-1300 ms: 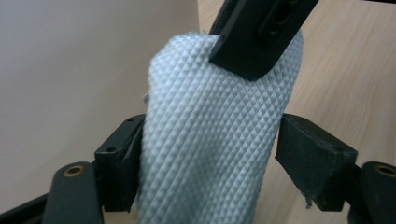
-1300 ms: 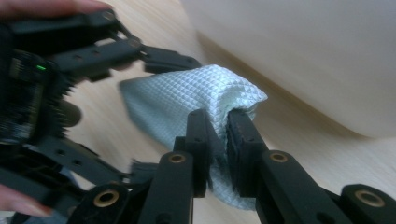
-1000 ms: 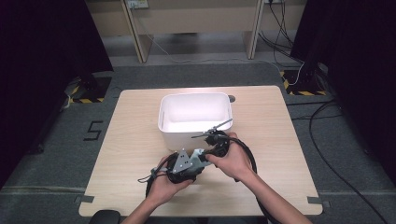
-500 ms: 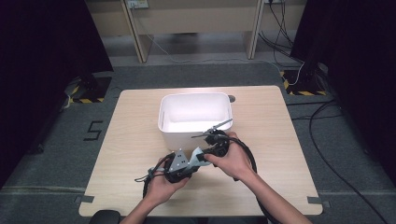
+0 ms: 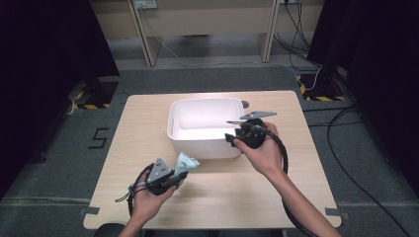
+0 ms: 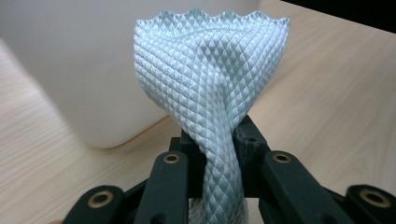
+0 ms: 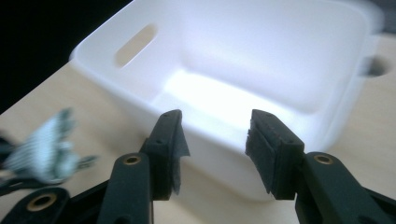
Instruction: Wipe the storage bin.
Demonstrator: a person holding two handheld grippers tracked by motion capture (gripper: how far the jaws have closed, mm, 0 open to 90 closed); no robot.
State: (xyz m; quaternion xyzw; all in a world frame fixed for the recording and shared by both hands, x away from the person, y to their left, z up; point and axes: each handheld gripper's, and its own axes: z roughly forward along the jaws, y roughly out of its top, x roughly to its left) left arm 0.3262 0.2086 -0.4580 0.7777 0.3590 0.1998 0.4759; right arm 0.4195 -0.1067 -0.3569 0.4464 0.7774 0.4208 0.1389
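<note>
The left gripper point(image 5: 179, 176) has its jaws clamped tight on a pale blue cloth point(image 6: 212, 98). The cloth sticks up from the jaws, just in front of the white tub point(image 5: 174, 129), low over the counter point(image 5: 227, 197). The right gripper point(image 7: 214, 140) has just been opening; its jaws stand wide apart with nothing between them, near the tub's front wall. The tub looks bare inside.
</note>
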